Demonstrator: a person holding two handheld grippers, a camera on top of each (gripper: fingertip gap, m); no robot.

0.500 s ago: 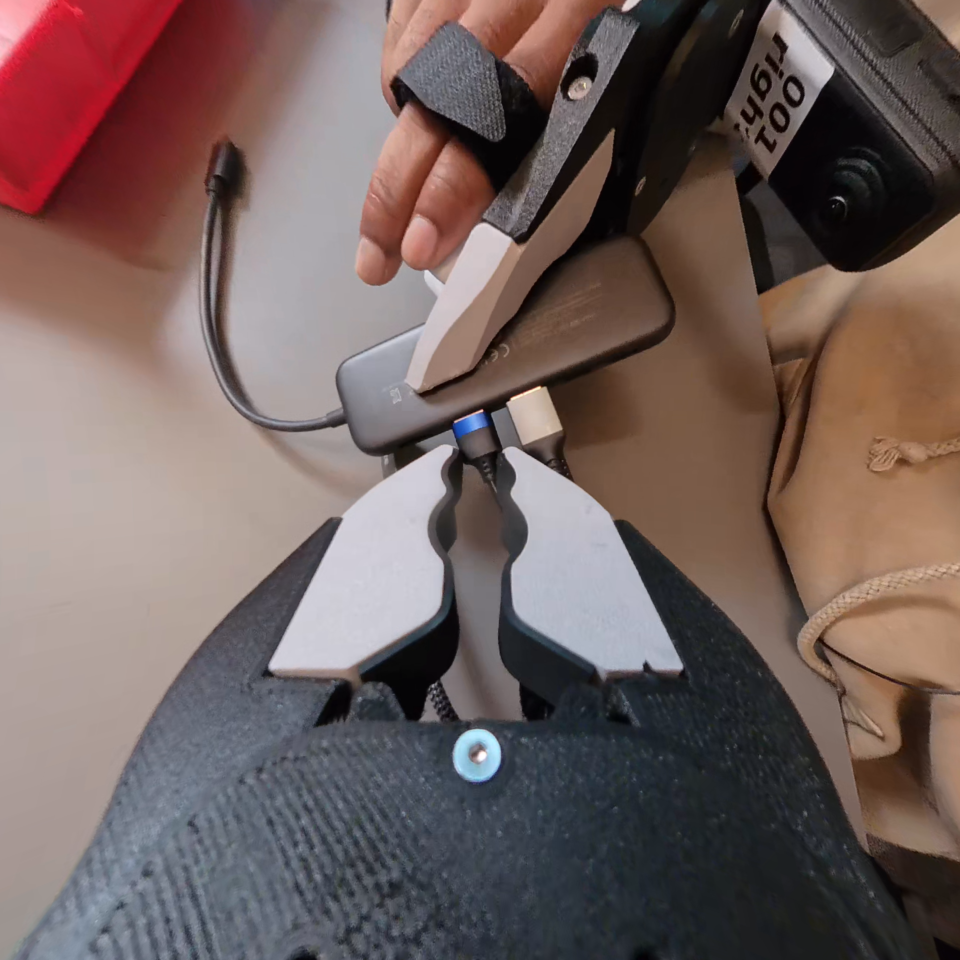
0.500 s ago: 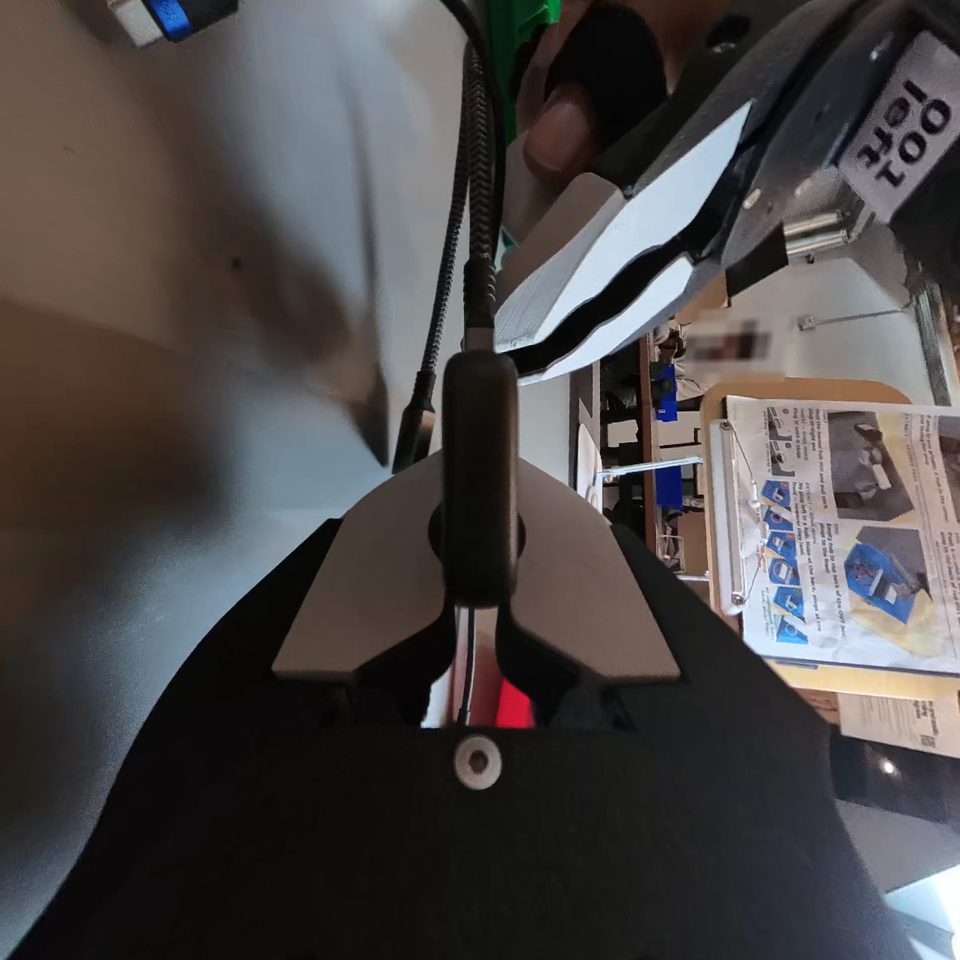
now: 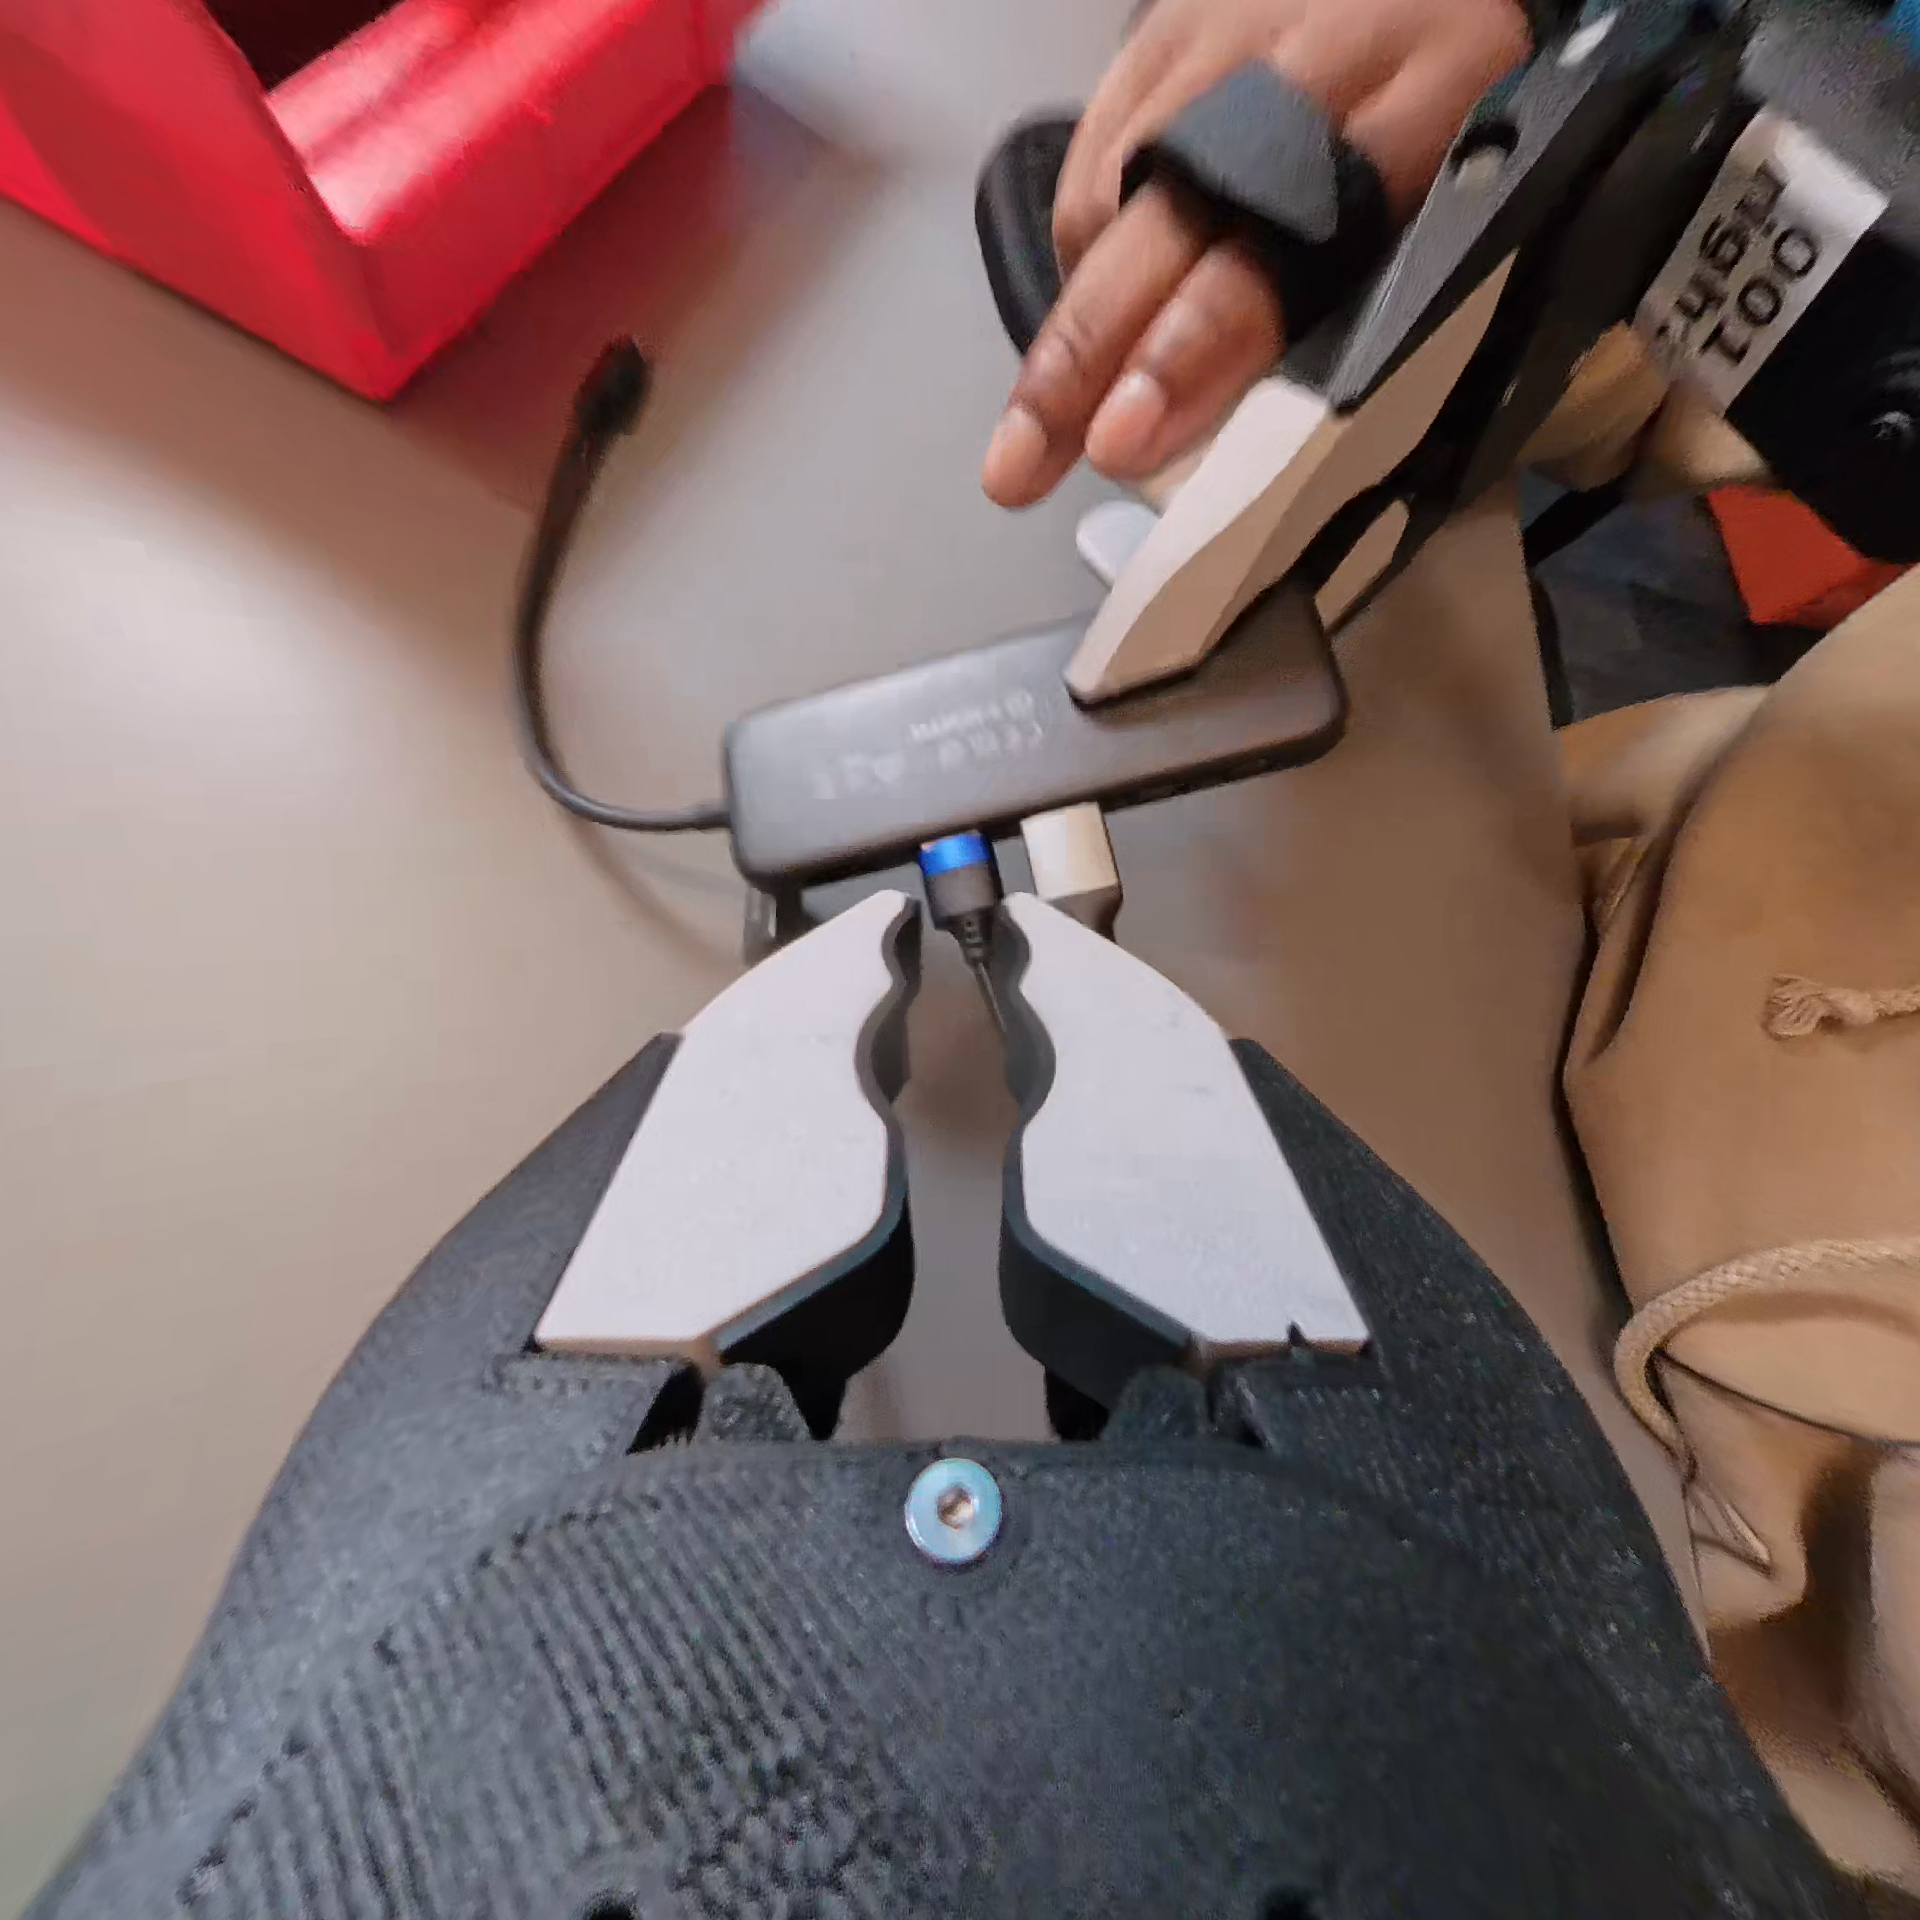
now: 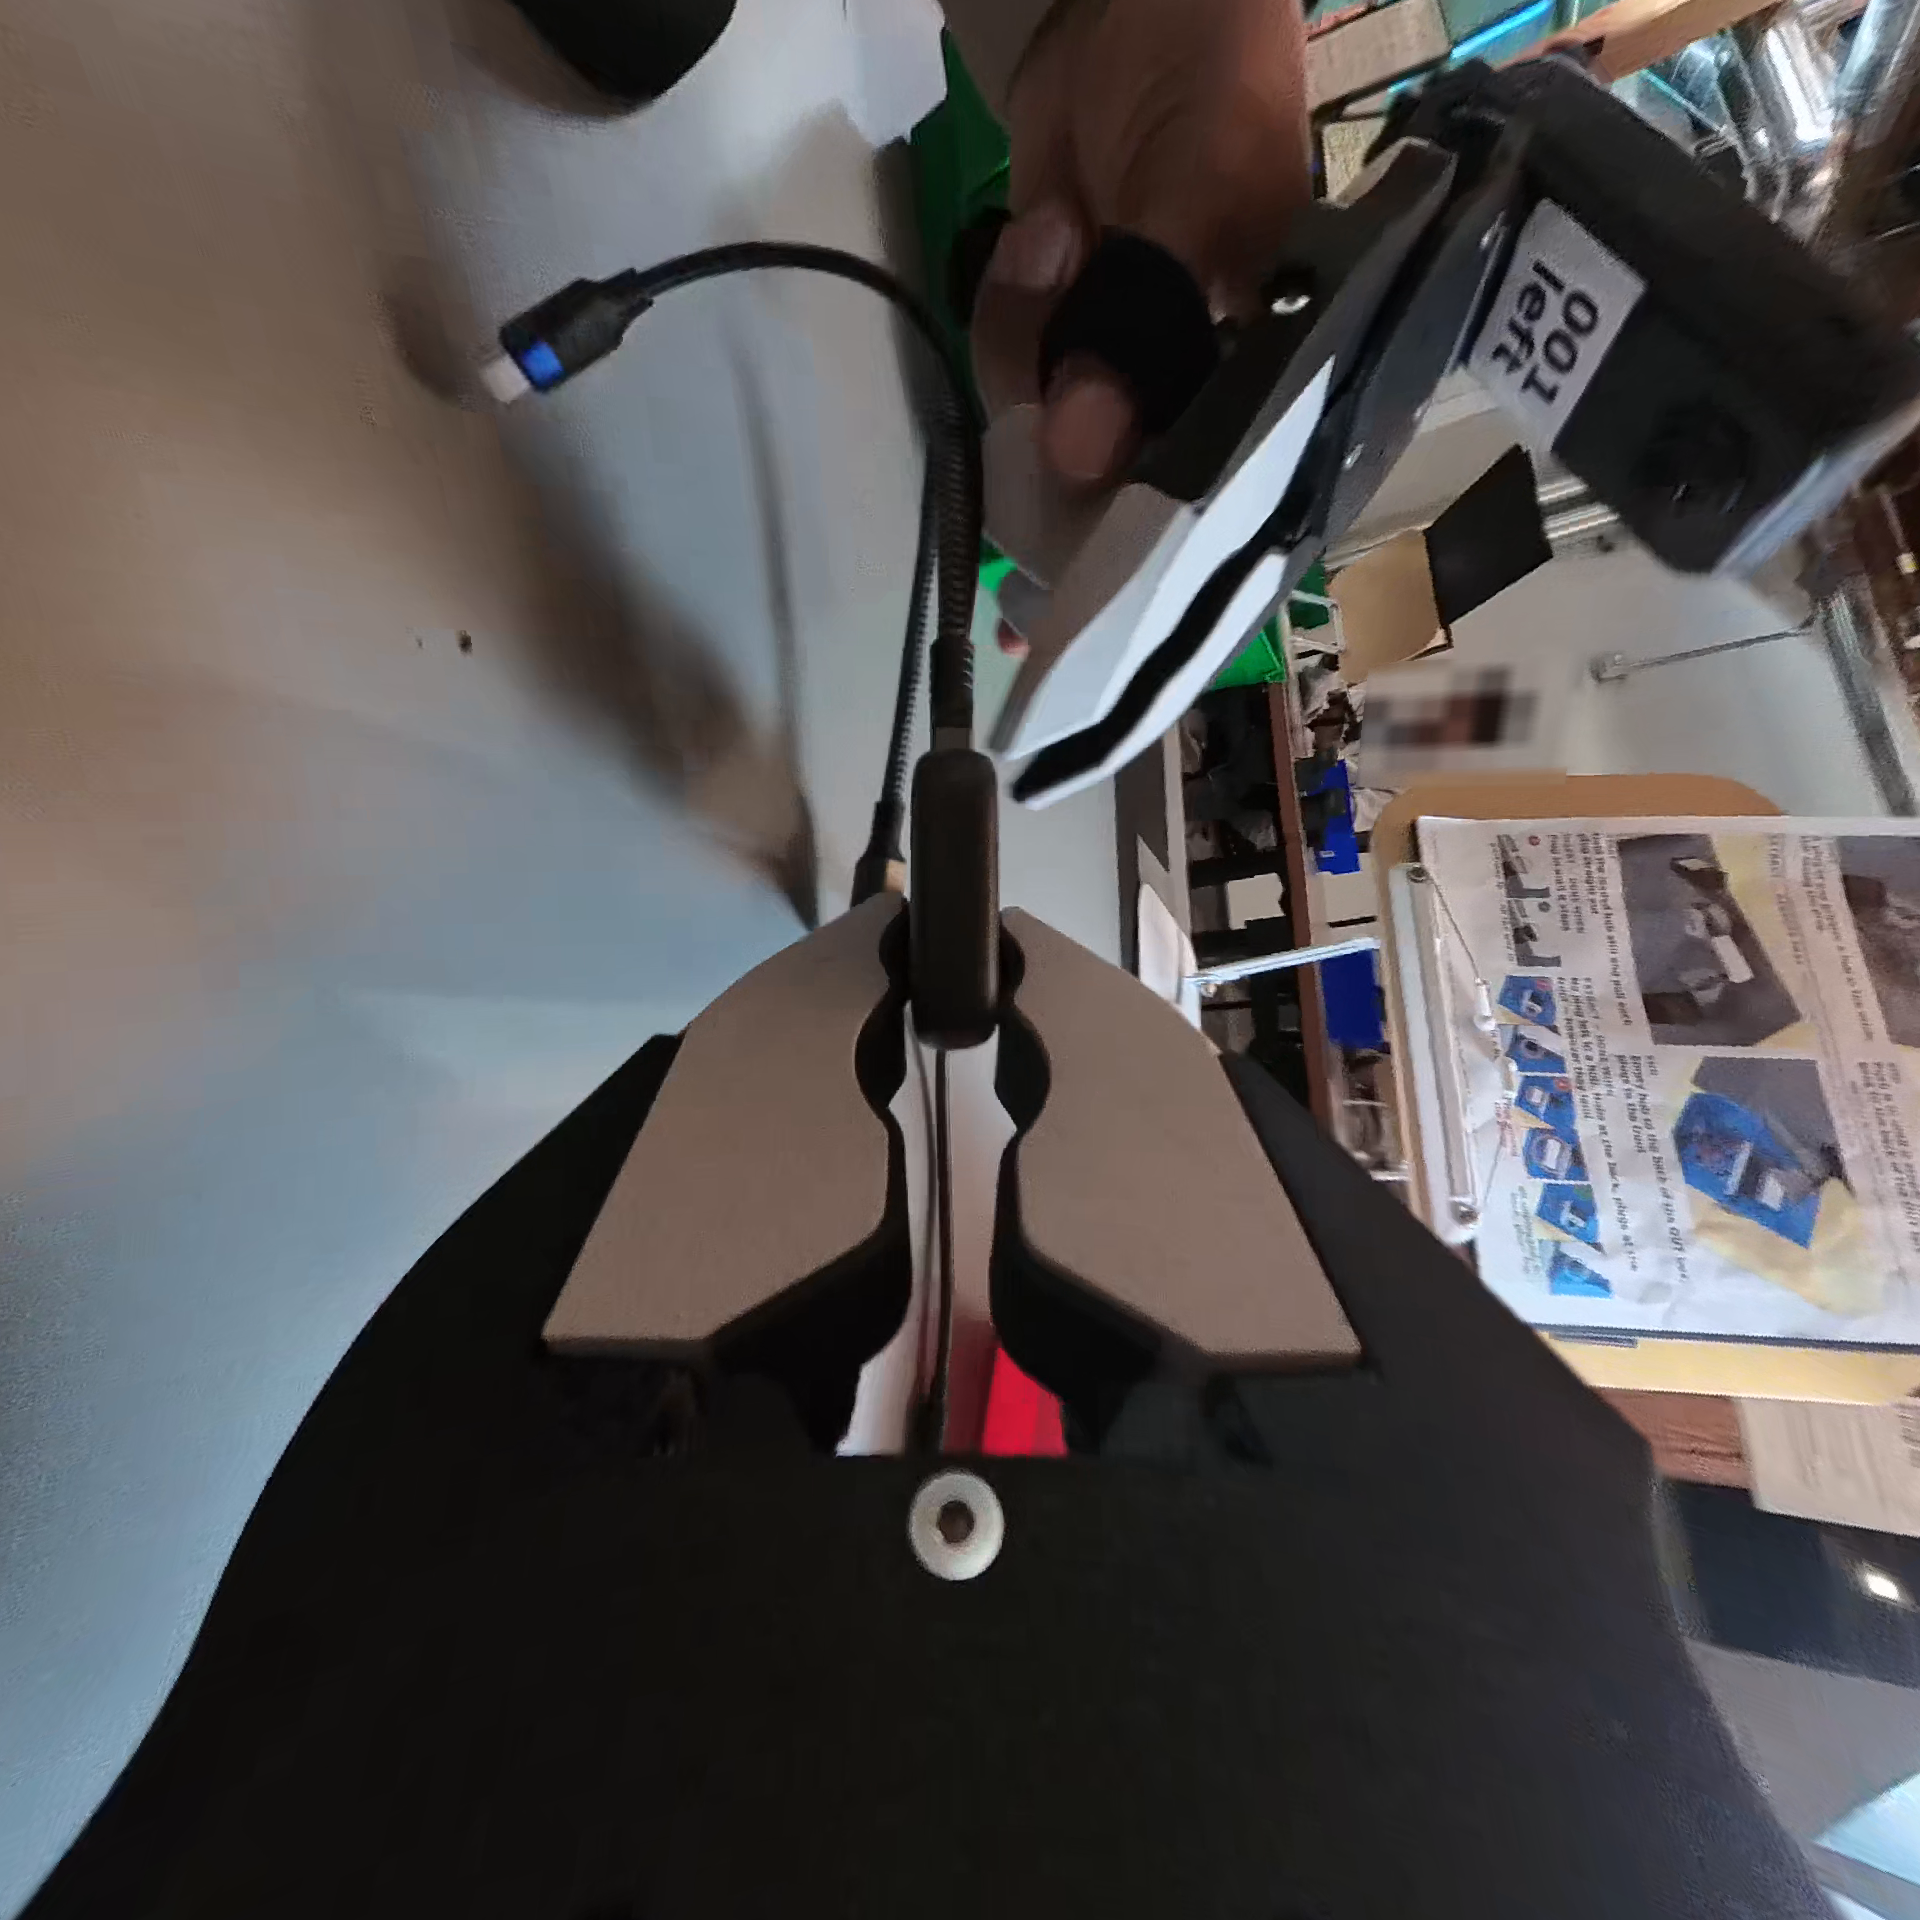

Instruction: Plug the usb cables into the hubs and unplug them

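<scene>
Hub lifted just off table, pinched by right tongs; blue-ringed plug seated in it. Left tongs spread, straddling its cable. Judged: unplugging step; next, close and pull straight.

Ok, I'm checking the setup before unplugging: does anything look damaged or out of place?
Nothing looks damaged or spilled. The hub is clamped at one end by the right gripper; the blue-ringed plug and beige plug sit in it side by side.

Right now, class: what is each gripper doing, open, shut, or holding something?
Left gripper: open, fingers either side of the blue-ringed plug, not gripping.
Right gripper: shut on the dark hub.
</scene>
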